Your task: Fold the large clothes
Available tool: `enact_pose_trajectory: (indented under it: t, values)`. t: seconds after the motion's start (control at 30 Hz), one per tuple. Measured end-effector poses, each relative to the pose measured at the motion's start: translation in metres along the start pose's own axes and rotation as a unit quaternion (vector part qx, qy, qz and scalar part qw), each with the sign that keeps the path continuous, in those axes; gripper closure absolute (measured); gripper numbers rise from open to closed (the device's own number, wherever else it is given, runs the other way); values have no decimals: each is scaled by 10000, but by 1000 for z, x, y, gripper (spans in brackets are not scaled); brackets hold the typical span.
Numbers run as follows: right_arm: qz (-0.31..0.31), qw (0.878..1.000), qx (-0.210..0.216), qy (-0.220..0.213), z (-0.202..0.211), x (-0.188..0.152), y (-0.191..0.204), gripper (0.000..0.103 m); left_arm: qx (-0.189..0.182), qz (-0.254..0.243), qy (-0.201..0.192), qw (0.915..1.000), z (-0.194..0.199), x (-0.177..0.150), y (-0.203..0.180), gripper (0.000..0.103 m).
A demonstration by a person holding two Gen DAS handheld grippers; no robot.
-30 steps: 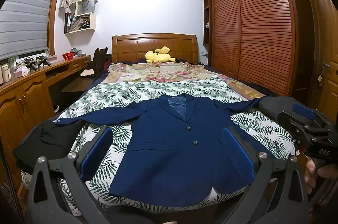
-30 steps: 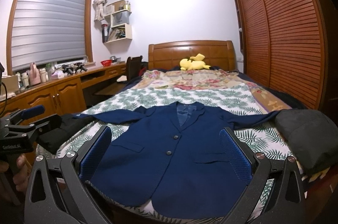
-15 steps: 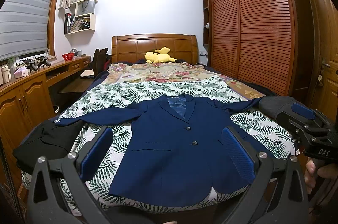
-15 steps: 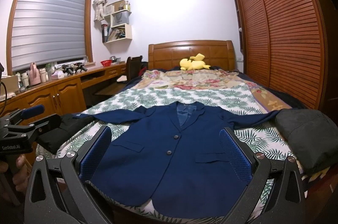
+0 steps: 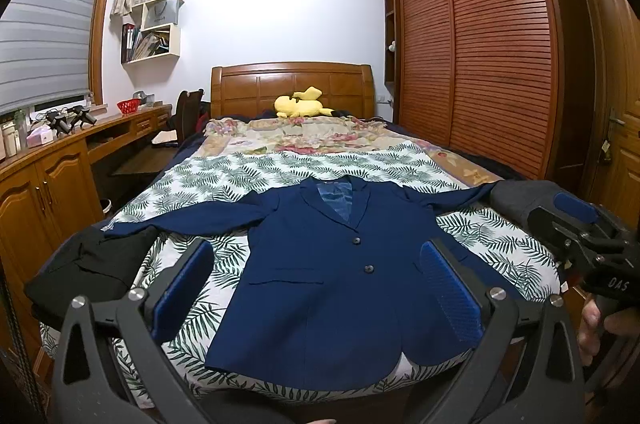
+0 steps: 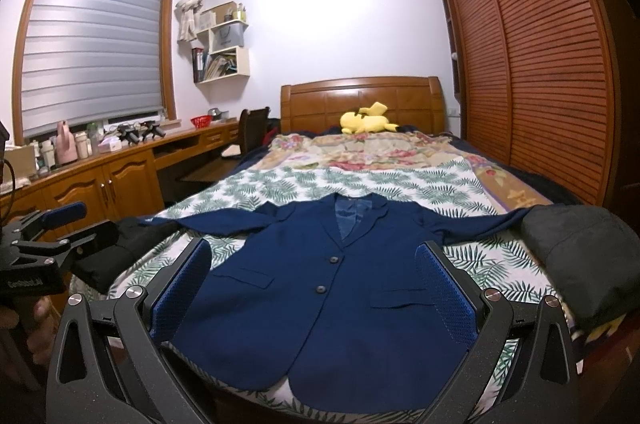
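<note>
I am holding my left gripper (image 5: 316,288) and my right gripper (image 6: 314,290) above the foot of a bed, both with jaws spread wide and grasping nothing. A navy blazer (image 5: 340,288) is lying face up on the leaf-print bedspread (image 5: 224,176), buttoned, sleeves stretched out to either side, collar pointing toward the wooden headboard (image 5: 292,86). Its hem is partly disappearing behind my gripper frames. The left sleeve end is running onto a black garment (image 5: 84,268) at the bed's edge; the right sleeve end is tucking behind a dark grey bundle (image 6: 580,256), so neither cuff is showing clearly. A yellow plush toy (image 5: 300,102) is resting by the headboard. My own hands are showing only as fingers cut off at the frame edges.
</note>
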State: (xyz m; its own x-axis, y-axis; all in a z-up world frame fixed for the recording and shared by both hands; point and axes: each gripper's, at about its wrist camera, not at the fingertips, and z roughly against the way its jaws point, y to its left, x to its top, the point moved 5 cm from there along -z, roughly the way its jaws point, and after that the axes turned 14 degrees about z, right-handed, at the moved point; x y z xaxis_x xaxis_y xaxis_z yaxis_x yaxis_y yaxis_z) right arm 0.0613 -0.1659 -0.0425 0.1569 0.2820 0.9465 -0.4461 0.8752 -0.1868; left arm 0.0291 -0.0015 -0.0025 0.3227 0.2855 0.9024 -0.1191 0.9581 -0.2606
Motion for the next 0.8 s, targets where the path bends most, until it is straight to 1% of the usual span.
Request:
enact_pose_trajectory:
  t: [0.2, 0.47, 0.67, 0.8]
  values:
    - [-8, 10000, 12, 38, -2, 0, 1, 0, 36, -14, 83, 10000, -7, -2, 1, 0]
    - [-9, 9998, 11, 200, -16, -10, 1, 0, 105, 51, 284, 9995, -33, -13, 12, 0]
    - [119, 9995, 159, 261, -40, -21, 8, 0, 225, 49, 454, 9987, -55, -26, 27, 0]
    - [159, 9986, 270, 429, -72, -34, 10, 0, 319, 117, 625, 9975, -75, -36, 39, 0]
